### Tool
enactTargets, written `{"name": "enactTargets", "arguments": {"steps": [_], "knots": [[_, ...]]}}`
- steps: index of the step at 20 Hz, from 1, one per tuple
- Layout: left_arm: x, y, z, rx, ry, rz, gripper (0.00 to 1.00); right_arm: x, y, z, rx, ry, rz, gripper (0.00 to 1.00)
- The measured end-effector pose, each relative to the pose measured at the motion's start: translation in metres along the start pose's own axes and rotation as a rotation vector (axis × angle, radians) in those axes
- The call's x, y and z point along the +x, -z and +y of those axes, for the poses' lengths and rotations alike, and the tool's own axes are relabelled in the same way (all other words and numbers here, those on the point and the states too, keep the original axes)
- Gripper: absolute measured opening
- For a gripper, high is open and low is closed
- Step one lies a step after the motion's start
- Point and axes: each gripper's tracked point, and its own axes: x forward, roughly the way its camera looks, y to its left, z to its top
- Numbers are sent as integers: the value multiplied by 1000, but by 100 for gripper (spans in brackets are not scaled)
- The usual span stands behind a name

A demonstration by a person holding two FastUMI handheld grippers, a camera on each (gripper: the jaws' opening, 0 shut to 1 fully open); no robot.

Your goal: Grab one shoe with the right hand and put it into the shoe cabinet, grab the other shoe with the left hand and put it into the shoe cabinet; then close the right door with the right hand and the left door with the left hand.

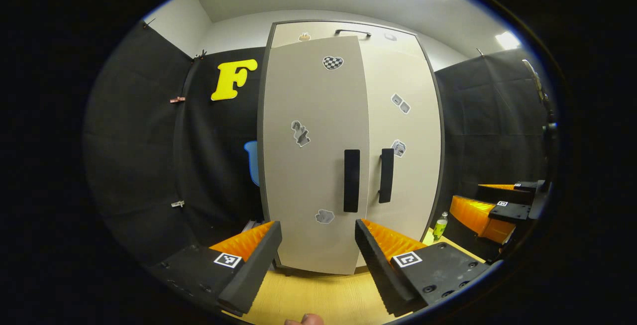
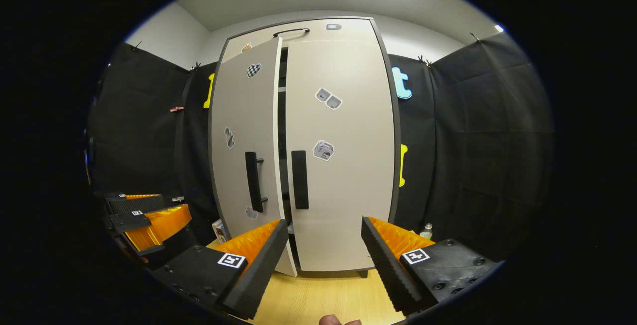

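Both grippers, left gripper (image 1: 317, 248) and right gripper (image 2: 323, 248), gape wide and empty; the left door (image 2: 244, 165) hangs ajar and may swing back open if pushed off-centre.

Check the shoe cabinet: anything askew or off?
The left door is ajar: in the right gripper view it swings out from the shoe cabinet, leaving a dark gap beside the right door, which sits flush. Both the left gripper and right gripper hang open in front, touching nothing. No damage or spill shows.
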Motion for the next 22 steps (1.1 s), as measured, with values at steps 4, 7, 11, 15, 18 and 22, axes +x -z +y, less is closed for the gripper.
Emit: {"name": "enactTargets", "arguments": {"steps": [4, 7, 11, 15, 18, 22], "knots": [[1, 1, -1, 9, -2, 3, 94, 1, -1, 0, -5, 1, 0, 98], [2, 3, -1, 17, -3, 7, 94, 1, -3, -2, -25, 9, -8, 98], [3, 3, -2, 21, -4, 5, 94, 1, -3, -2, -28, 9, -11, 98], [3, 3, -3, 18, -3, 2, 94, 1, -2, -1, -23, 10, -9, 98], [4, 3, -4, 16, -2, -3, 94, 2, -1, 0, -19, 11, -6, 98], [5, 2, -5, 9, 1, -17, 94, 0, -1, 3, -13, 17, 2, 98]]}}
